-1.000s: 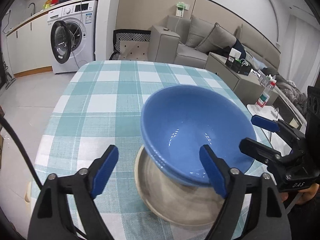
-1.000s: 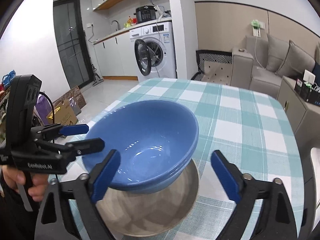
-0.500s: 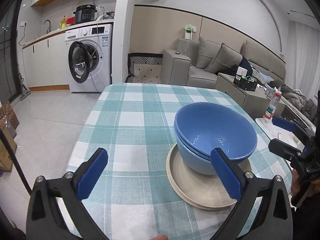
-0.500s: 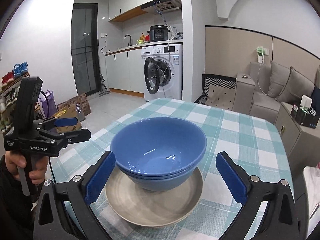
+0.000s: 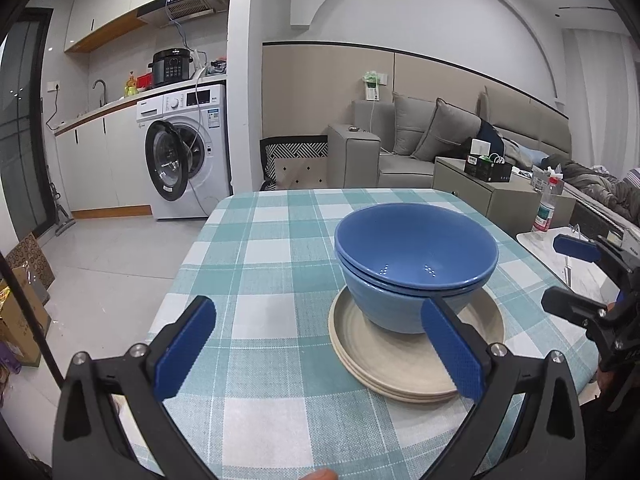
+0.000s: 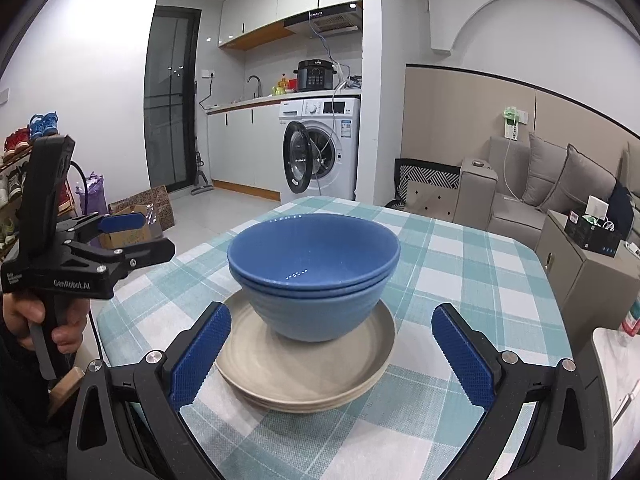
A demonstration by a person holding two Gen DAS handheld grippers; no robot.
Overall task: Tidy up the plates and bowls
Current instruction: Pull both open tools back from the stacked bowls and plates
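Observation:
Two blue bowls [image 5: 416, 264] [image 6: 316, 276] sit nested inside each other on a stack of beige plates [image 5: 400, 364] [image 6: 304, 372], on the checked tablecloth [image 5: 260, 272]. My left gripper [image 5: 320, 348] stands wide open, drawn back from the stack, nothing between its fingers. My right gripper [image 6: 332, 348] is also open and empty, with the stack just beyond its fingertips. Each gripper shows in the other's view: the right gripper [image 5: 576, 276] at the right edge, the left gripper [image 6: 132, 236] at the left, held by a hand [image 6: 36, 320].
The table edge [image 5: 172, 296] drops to a tiled floor on the left. A washing machine [image 5: 188, 156] with its door open stands behind, a grey sofa [image 5: 432, 144] and a low cabinet [image 5: 492, 188] to the right. Cardboard boxes [image 6: 140, 216] lie on the floor.
Both grippers have pulled back from the bowls. The top blue bowl, tilted a second ago, now sits level inside the other. The left jaws have spread wider.

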